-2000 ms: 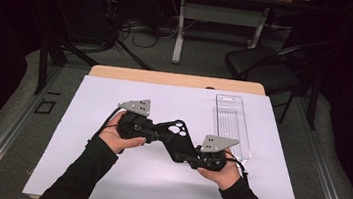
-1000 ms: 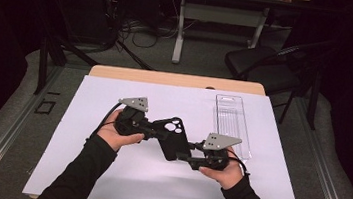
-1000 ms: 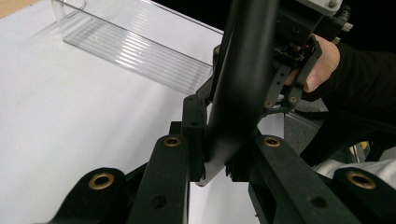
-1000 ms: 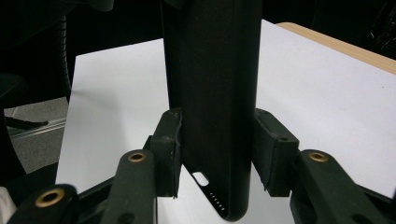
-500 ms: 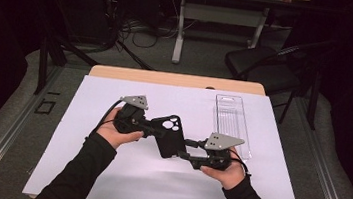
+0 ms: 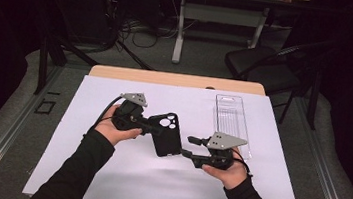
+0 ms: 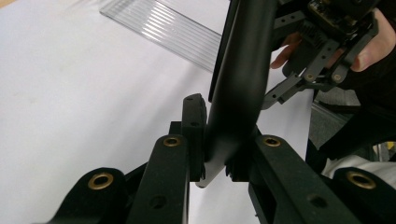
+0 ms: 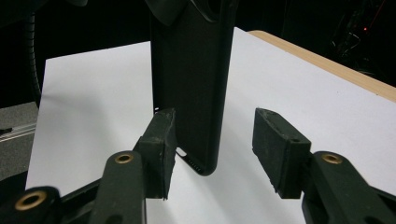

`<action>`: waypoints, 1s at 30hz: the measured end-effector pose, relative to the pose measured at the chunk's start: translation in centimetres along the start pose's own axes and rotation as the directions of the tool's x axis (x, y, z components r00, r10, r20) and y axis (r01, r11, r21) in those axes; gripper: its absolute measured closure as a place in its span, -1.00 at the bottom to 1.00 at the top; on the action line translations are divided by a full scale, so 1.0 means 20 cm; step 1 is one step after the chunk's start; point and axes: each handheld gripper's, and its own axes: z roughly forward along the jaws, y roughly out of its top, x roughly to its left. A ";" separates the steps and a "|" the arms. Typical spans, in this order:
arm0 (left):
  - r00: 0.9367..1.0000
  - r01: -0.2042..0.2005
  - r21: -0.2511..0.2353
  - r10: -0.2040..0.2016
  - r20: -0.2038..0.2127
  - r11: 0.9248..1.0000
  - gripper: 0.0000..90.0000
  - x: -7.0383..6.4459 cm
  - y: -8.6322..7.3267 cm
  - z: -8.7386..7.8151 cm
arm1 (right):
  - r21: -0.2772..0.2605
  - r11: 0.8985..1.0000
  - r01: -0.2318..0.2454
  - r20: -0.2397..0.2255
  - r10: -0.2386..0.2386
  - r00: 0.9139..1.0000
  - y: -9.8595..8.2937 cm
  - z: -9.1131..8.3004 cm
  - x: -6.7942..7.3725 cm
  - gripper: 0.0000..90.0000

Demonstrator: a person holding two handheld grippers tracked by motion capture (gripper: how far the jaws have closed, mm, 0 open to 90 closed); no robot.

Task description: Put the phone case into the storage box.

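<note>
While pinched in the left tongs [image 6: 153, 127], matte black slab-shaped phone case [image 6: 168, 135], right tongs [image 6: 190, 146] wide beside it.

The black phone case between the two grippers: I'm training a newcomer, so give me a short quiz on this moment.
1. True or false: the left gripper clamps the black rubbery phone case.
2. The right gripper is: A open, B shut on the case.
3. What lies on the white table sheet beyond the right gripper?

Key: 1 true. 2 A; its fingers stand apart around the case's end. 3 A clear ribbed plastic tray.
</note>
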 end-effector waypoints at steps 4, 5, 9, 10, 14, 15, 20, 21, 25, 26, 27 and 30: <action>1.000 -0.002 0.013 0.002 -0.016 1.000 0.80 0.00 0.01 0.00 | 0.009 1.000 -0.001 0.020 0.001 1.000 0.01 -0.01 0.00 0.07; 1.000 0.003 0.013 -0.002 -0.011 1.000 0.80 0.00 0.01 0.00 | 0.011 1.000 0.001 0.019 -0.001 1.000 0.01 -0.01 0.00 0.07; 1.000 0.000 0.028 0.000 -0.023 1.000 0.80 0.00 0.02 0.00 | 0.019 1.000 0.008 0.035 -0.009 0.999 0.02 -0.01 0.00 0.05; 1.000 0.001 0.025 -0.001 -0.019 1.000 0.80 0.00 0.02 0.00 | 0.018 1.000 0.009 0.038 -0.009 0.999 0.02 -0.01 0.00 0.04; 1.000 -0.001 0.025 0.001 -0.030 1.000 0.80 -0.01 0.02 -0.01 | 0.019 1.000 0.001 0.039 -0.002 0.999 0.05 -0.01 0.01 0.05; 1.000 0.001 0.033 0.000 -0.030 0.999 0.80 -0.01 0.03 -0.01 | 0.020 1.000 0.002 0.042 -0.002 0.999 0.05 -0.01 0.01 0.03; 0.999 0.010 0.030 -0.009 -0.039 0.999 0.80 0.00 0.03 0.00 | 0.038 0.999 -0.008 0.046 0.006 0.999 0.07 -0.02 0.01 -0.02; 0.999 0.012 0.036 -0.011 -0.037 0.999 0.80 0.00 0.03 0.00 | 0.044 0.999 -0.017 0.046 0.014 0.999 0.08 -0.02 0.01 -0.04; 0.999 0.012 0.041 -0.011 -0.046 0.999 0.80 0.01 0.03 0.00 | 0.061 0.998 -0.035 0.052 0.032 0.998 0.09 -0.02 0.00 -0.10; 0.999 0.014 0.038 -0.012 -0.044 0.999 0.80 0.01 0.03 0.00 | 0.066 0.997 -0.039 0.053 0.035 0.998 0.09 -0.02 -0.01 -0.10; 0.999 0.016 0.036 -0.014 -0.041 0.999 0.80 0.01 0.03 0.00 | 0.068 0.997 -0.044 0.059 0.040 0.997 0.09 -0.02 -0.01 -0.11; 0.999 0.020 0.035 -0.019 -0.043 0.999 0.80 0.02 0.04 0.00 | 0.080 0.995 -0.058 0.075 0.052 0.996 0.10 -0.02 -0.03 -0.15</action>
